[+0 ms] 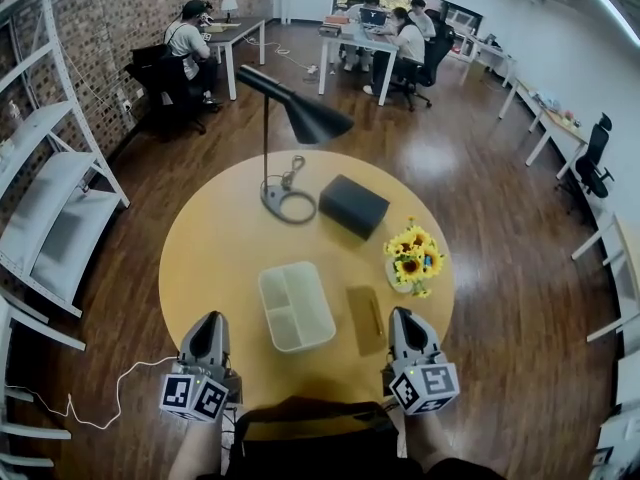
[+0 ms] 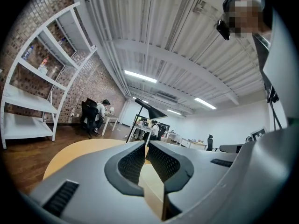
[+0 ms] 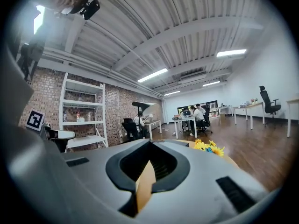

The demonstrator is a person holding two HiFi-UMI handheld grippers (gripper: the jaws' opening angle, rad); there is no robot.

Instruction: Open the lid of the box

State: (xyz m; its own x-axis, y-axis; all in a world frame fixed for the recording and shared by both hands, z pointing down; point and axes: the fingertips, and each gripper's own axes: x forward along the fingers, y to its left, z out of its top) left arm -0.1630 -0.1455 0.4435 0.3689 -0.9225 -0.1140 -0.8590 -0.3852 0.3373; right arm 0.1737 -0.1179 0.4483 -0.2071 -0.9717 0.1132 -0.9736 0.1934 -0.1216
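Left tongs [image 1: 209, 320] and right tongs [image 1: 404, 318] are held at the near edge of the bench [image 1: 200, 258], each closed to a slit and empty. The white box [image 1: 296, 306] is seen just ahead between them, slightly nearer the left, long axis pointing away.
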